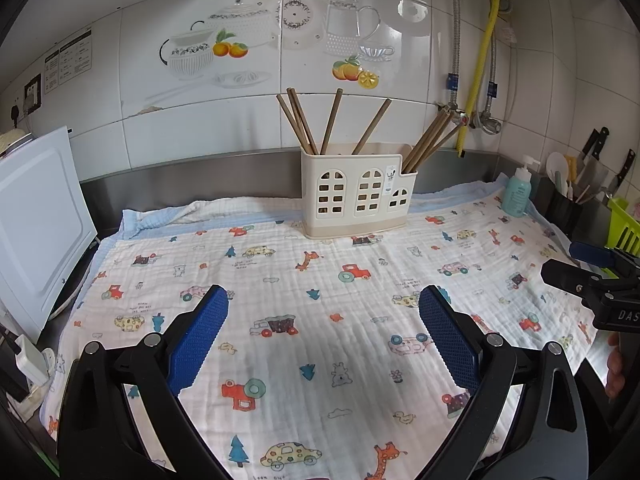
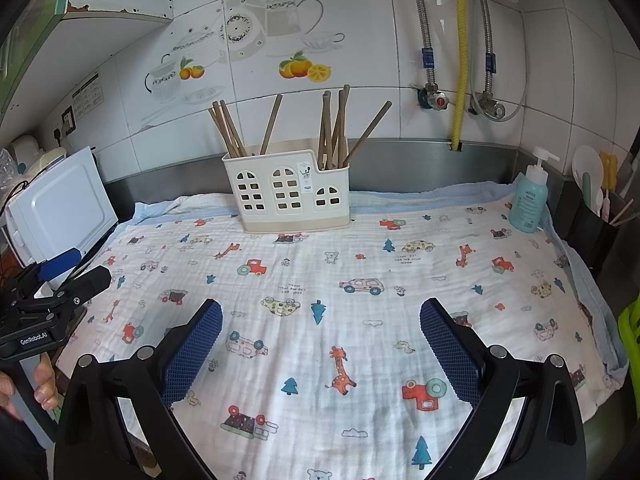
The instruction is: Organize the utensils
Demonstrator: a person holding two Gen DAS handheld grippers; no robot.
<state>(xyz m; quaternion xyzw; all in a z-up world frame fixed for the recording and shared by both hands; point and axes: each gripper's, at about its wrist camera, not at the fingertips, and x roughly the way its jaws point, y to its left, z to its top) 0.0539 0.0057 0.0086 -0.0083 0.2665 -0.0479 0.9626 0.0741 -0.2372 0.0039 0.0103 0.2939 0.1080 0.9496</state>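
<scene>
Left wrist view: left tongs (image 1: 324, 312) spread wide, blue pads empty, hovering over the printed muslin cloth (image 1: 320, 344) that covers the counter (image 1: 600, 220). Nothing lies between the pads. Cream utensil holder (image 1: 357, 196), house-shaped with window cut-outs, stands upright on the far edge of the cloth, close to the steel backsplash. Brown chopsticks (image 1: 304, 120) stand in it in two groups: several leaning in the taller left section, a bundle (image 1: 430, 142) fanned to the right out of the lower right section. Right tongs (image 1: 572, 268) enter at the right edge, above the cloth's right side; from this angle I cannot tell their state. Part of a hand (image 1: 616, 368) shows below them. White appliance (image 1: 40, 220) at left, teal pump bottle (image 1: 518, 192) at the cloth's right rear corner, a black caddy (image 1: 564, 208) with a white spoon and knives just beyond it.

Right wrist view: right tongs (image 2: 321, 316) spread wide, empty, over the middle of the cloth (image 2: 360, 320). Holder (image 2: 286, 192) at rear centre, well apart from the fingertips; chopsticks (image 2: 230, 128) in the left section, a tighter upright cluster (image 2: 334, 128) in the right one. Left tongs (image 2: 76, 268) seen side-on at the left edge, over the cloth's left border; pads appear parted. Fingers (image 2: 44, 384) grip its handle below. Pump bottle (image 2: 530, 196) stands on the cloth's right rear corner.
</scene>
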